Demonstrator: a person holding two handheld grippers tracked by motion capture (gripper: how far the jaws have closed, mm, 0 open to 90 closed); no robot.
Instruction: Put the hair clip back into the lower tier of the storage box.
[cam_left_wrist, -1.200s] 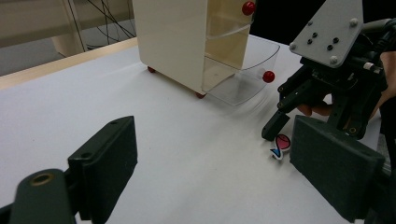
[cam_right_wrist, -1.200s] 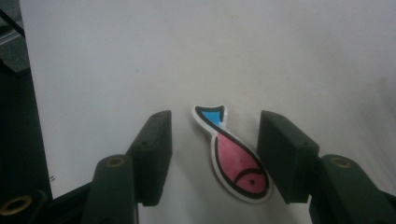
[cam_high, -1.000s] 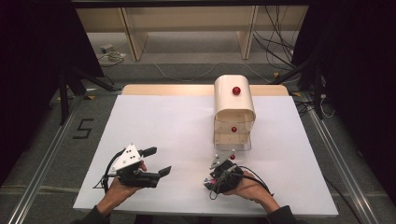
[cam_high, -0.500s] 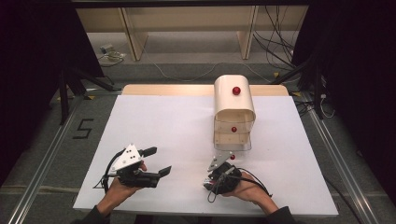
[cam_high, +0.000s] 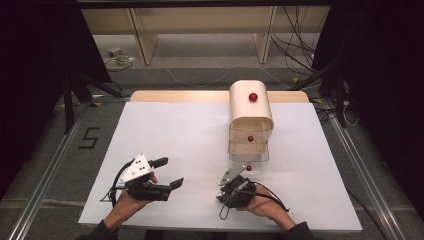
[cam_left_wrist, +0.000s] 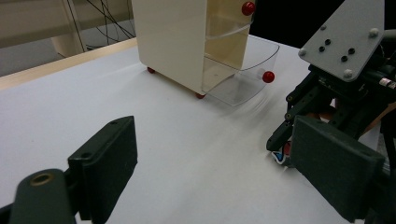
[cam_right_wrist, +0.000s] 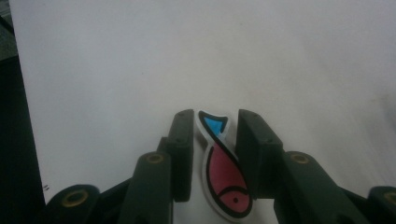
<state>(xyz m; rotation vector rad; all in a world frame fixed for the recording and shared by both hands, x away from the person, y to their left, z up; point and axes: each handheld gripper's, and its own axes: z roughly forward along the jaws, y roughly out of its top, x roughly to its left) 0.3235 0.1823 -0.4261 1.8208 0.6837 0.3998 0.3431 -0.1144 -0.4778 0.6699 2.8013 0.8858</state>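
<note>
Drawer unit (cam_high: 251, 121) beyond right gripper (cam_right_wrist: 214, 154), fish (cam_right_wrist: 224, 175).

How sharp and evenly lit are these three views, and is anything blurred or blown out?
High view: white table bright and even, surroundings almost black. Left gripper view: drawer unit fairly sharp, its own near jaws soft. Right gripper view: fish piece between the jaws is reasonably clear, the table behind it a washed-out, featureless white.

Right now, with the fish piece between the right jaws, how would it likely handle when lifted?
The fish piece looks thin and flat, so probably light. Its crisp outline suggests stiffness. Lying flat on the table, it may slip as the right hand-held gripper closes.
</note>
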